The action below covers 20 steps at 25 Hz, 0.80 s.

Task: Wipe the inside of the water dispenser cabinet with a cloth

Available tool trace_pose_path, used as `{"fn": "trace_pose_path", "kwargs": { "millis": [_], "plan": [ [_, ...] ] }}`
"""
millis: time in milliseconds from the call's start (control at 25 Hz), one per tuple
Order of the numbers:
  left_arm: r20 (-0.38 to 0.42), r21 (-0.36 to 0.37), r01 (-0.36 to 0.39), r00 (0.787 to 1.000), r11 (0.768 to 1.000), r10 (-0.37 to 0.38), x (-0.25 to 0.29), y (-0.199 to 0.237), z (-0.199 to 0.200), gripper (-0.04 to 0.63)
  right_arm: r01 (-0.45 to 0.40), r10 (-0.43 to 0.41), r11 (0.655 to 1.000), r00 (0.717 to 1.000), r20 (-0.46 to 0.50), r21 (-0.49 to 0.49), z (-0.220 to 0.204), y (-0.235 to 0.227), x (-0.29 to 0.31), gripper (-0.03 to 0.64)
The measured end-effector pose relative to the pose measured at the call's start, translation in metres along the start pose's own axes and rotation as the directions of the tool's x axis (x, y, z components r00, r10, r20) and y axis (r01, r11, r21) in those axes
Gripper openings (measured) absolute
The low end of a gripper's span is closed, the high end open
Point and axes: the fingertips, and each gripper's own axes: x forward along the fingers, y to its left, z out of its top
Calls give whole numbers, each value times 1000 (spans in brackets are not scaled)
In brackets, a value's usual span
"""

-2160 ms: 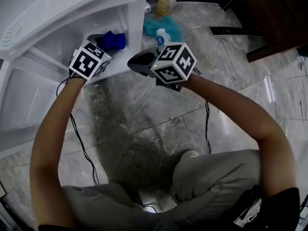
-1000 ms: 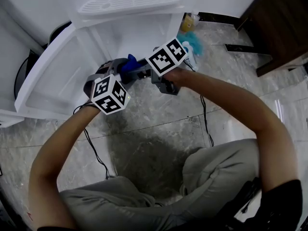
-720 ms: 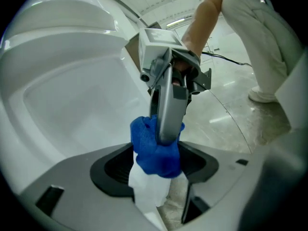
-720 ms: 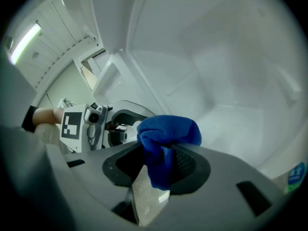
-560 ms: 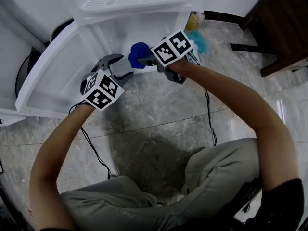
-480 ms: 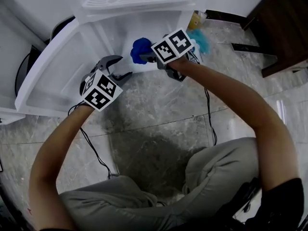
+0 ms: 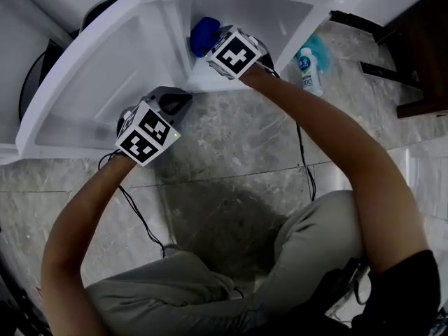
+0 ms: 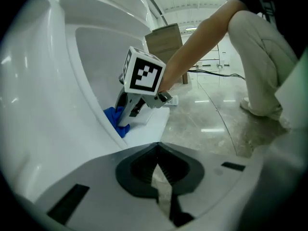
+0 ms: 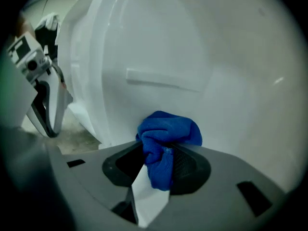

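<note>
My right gripper (image 7: 210,42) is shut on a bunched blue cloth (image 7: 203,32), which sits inside the white cabinet (image 7: 287,12) low against its left inner wall. In the right gripper view the cloth (image 9: 168,128) bulges from the jaws against the white wall (image 9: 202,57). My left gripper (image 7: 175,101) hangs lower, outside the cabinet's front edge beside the open door (image 7: 77,89), shut with nothing in it. The left gripper view shows its jaws (image 8: 158,148) closed together, and ahead of them the right gripper (image 8: 126,114) pressing the cloth (image 8: 114,120) into the corner.
A white spray bottle (image 7: 306,65) lies on the marble floor right of the cabinet, with a teal duster (image 7: 323,46) behind it. Dark wooden furniture (image 7: 427,40) stands at the far right. Black cables (image 7: 133,201) trail across the floor by my knees.
The cloth passed from the left gripper to the right. The right gripper then carried it into the cabinet. The left jaws, open half a second ago, have closed empty.
</note>
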Motion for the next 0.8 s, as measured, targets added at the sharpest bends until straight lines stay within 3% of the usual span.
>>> {"fn": "trace_pose_path", "kwargs": {
  "millis": [240, 400, 560, 720, 800],
  "plan": [
    [-4, -22, 14, 1000, 1000, -14, -6, 2, -21, 8, 69, -89, 957, 995, -56, -283, -6, -23, 35, 132],
    [-15, -40, 13, 1000, 999, -14, -10, 0, -33, 8, 149, -181, 934, 981, -69, -324, 4, -48, 51, 132],
    [-30, -13, 42, 999, 999, -42, -8, -10, -42, 8, 135, -174, 914, 982, -68, -382, 1, -41, 49, 132],
    [-39, 10, 57, 998, 998, -57, 1, -12, -42, 8, 71, -110, 802, 993, -31, -593, -8, -14, 37, 133],
    [-16, -8, 58, 998, 998, -58, 1, -10, -31, 8, 69, -109, 773, 994, -25, -631, -11, -11, 37, 132]
  ]
}}
